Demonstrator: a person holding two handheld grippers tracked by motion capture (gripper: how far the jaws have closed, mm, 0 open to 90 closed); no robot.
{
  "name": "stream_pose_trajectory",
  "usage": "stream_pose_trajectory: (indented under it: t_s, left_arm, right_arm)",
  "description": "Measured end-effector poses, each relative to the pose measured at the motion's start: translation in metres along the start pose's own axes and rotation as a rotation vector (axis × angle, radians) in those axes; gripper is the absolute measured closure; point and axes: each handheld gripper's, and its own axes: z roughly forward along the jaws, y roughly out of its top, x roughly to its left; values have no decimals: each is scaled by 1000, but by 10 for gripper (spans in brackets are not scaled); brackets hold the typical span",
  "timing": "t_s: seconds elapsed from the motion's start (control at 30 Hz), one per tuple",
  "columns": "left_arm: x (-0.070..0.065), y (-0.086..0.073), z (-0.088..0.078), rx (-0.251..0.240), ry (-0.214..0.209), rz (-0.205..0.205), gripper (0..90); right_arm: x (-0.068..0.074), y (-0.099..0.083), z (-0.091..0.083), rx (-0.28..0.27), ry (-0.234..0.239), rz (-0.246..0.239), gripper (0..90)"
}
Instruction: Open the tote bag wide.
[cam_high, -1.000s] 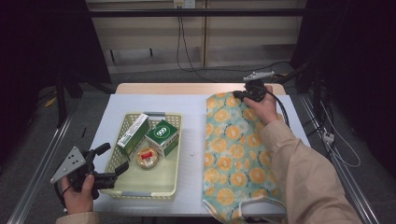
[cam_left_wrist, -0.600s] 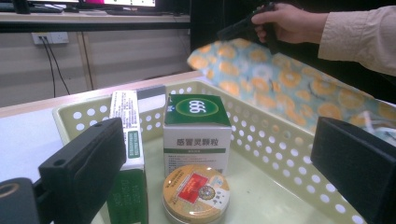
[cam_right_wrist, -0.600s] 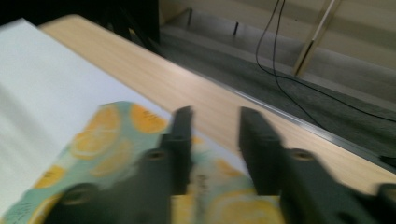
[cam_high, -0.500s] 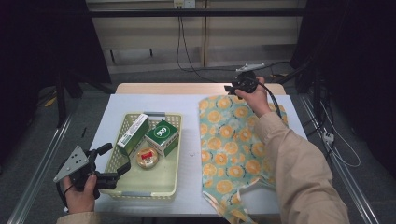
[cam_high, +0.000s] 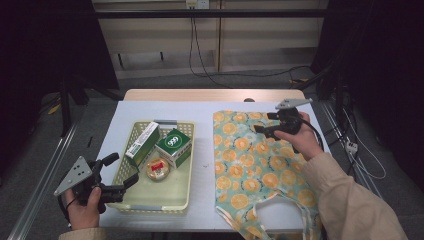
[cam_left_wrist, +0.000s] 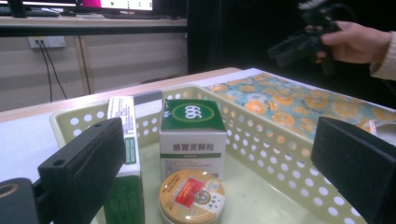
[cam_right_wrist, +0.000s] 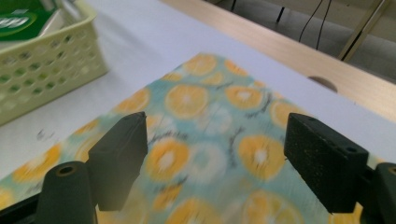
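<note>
The orange-print bag (cam_high: 260, 175) lies flat, long axis running away from the person, its near end cut off, under the empty, wide-jawed right gripper (cam_high: 266, 123); the left gripper (cam_high: 120, 172) gapes too.

The right claw (cam_high: 265, 123) has let go of the orange-print bag (cam_high: 260, 170).

- Basket (cam_high: 186, 165) on surface (cam_high: 205, 175), left half.
- In basket: two boxes (cam_high: 173, 146) side by side at rear; round tin (cam_high: 158, 169) in front, touching them.
- Cloth bag (cam_high: 255, 170) lies flat right of basket, apart.
</note>
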Motion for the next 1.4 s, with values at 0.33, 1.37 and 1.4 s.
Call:
stream_pose_trajectory:
  t_s: [0.33,1.37,1.4]
  left_arm:
    - [-6,2,2,6,-14,14,32]
    - [-9,1,-3,-6,1,5,31]
    - [-10,1,-2,-5,-1,4,31]
  right_arm:
    - [38,-67,-59,9,35,-32,206]
    - [105,-136,-63,156,204,-218,858]
    - [105,-135,-62,158,203,-215,873]
